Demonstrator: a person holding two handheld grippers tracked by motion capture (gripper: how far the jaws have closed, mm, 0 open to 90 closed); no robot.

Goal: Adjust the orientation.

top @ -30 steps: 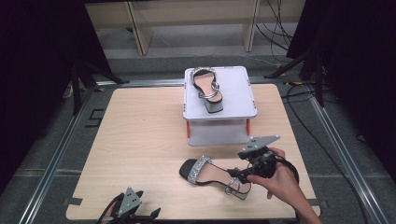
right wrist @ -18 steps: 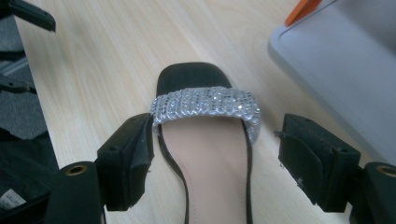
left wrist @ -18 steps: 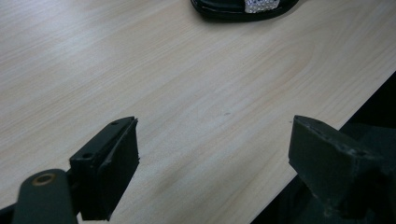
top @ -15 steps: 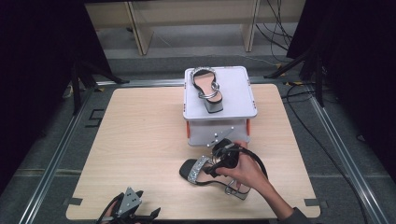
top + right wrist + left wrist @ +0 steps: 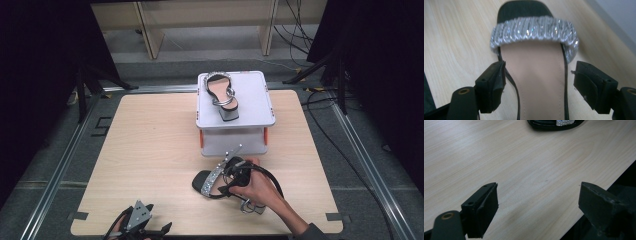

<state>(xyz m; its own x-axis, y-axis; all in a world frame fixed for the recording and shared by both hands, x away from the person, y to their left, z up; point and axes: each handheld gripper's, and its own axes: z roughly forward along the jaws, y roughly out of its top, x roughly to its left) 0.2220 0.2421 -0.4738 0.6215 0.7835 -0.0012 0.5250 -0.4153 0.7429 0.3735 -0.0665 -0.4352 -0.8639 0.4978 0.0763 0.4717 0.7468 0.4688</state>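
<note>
A black heeled sandal (image 5: 212, 184) with a glittering silver toe strap (image 5: 534, 31) lies on the wooden table (image 5: 150, 150), toe pointing left. My right gripper (image 5: 227, 175) hovers over its middle; in the right gripper view (image 5: 539, 82) the jaws stand open on either side of the tan insole, gripping nothing. A matching sandal (image 5: 222, 95) rests on top of the white stand (image 5: 250, 97) at the back. My left gripper (image 5: 142, 225) sits at the table's front edge, open (image 5: 539, 202) over bare wood, with the sandal's toe (image 5: 555, 123) far ahead.
The white stand has orange legs and a lower shelf (image 5: 232, 142) just behind the sandal. Metal rails (image 5: 55, 175) border the table on both sides. Cables (image 5: 320, 120) trail over the floor at the right. Bare wood spreads across the table's left half.
My right gripper has moved left from the sandal's heel end to over its middle, and its jaws now straddle the insole. The left gripper has stayed put.
</note>
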